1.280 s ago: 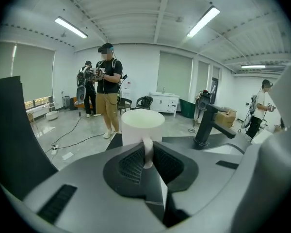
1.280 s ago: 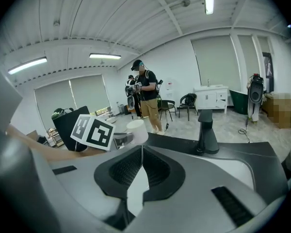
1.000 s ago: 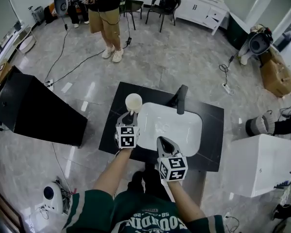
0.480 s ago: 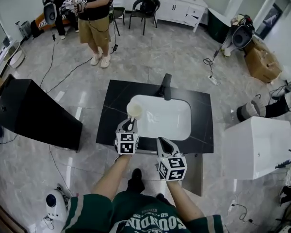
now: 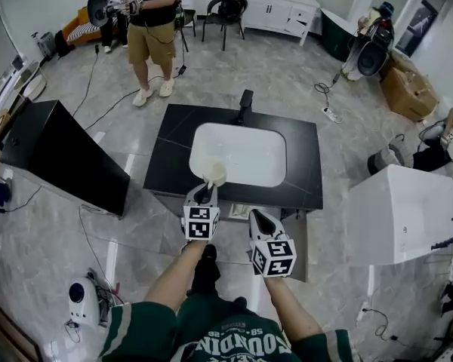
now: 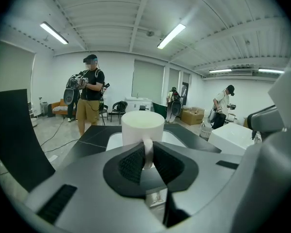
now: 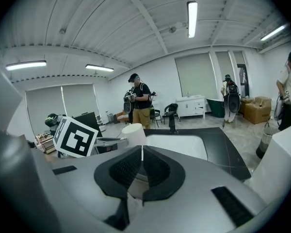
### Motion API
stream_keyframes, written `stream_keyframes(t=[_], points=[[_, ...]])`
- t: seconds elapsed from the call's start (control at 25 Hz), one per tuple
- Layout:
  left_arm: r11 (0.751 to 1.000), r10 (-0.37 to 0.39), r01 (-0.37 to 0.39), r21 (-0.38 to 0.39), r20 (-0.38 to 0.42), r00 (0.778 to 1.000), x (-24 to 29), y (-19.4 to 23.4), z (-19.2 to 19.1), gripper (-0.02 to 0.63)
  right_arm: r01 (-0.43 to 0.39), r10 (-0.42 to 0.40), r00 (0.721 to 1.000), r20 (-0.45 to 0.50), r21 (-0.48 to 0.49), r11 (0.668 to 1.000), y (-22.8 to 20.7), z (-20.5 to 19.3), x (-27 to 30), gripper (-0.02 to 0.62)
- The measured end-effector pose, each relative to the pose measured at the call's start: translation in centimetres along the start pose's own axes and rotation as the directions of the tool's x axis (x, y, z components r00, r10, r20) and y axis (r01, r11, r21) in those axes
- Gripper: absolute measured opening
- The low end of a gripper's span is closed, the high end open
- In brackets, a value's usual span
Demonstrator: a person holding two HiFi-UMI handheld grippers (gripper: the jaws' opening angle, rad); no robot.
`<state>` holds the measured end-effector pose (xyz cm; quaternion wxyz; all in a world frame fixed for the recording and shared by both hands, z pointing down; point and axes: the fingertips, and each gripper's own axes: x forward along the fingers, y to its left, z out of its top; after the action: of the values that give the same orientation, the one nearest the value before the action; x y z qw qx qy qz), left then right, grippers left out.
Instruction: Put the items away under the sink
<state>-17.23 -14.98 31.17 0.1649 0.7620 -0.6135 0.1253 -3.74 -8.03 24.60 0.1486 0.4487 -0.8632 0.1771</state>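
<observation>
The left claw [image 6: 148,154] is clamped on the handle of a white mug [image 6: 142,126], held upright over the near side of the black surface [image 5: 302,168], by the sink [image 5: 241,157] rim. Beside it, the right claw [image 7: 141,163] is closed and empty. Beyond the faucet [image 5: 245,102] stands a person [image 5: 152,21].

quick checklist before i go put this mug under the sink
1. left gripper fingers clamp the mug by its handle: ok
2. mug upright: ok
3. right gripper free, fingers together, nothing between them: ok
4. space under the sink open: cannot tell, no view shows it
5. other person stands well beyond the counter: ok
</observation>
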Motion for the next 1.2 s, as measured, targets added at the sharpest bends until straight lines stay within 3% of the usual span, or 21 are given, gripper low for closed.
stream_keyframes(t=[0.4,0.6,0.84,1.2], points=[[1.0,-0.028,0.028,-0.004,-0.022,0.999,-9.9,-12.2,-5.4,0.055,-0.002,0.002,1.0,0.008,0.011,1.0,-0.7,-6.3,-14.5,0.043],[0.996,-0.084,0.085,0.007,-0.063,0.994,-12.3,-17.6,-8.5,0.055,0.041,-0.041,0.999,0.004,0.037,0.998,-2.3,-8.9,-18.5,0.043],[0.988,-0.144,0.149,0.031,-0.116,0.983,-11.4,-21.4,-13.5,0.055,0.076,-0.076,0.997,-0.001,0.059,0.995,-5.0,-12.4,-19.1,0.043],[0.977,-0.192,0.201,0.07,-0.121,0.974,-1.8,-21.9,-23.8,0.055,0.114,-0.115,0.993,0.033,0.039,0.993,-10.7,-20.4,-11.7,0.043]])
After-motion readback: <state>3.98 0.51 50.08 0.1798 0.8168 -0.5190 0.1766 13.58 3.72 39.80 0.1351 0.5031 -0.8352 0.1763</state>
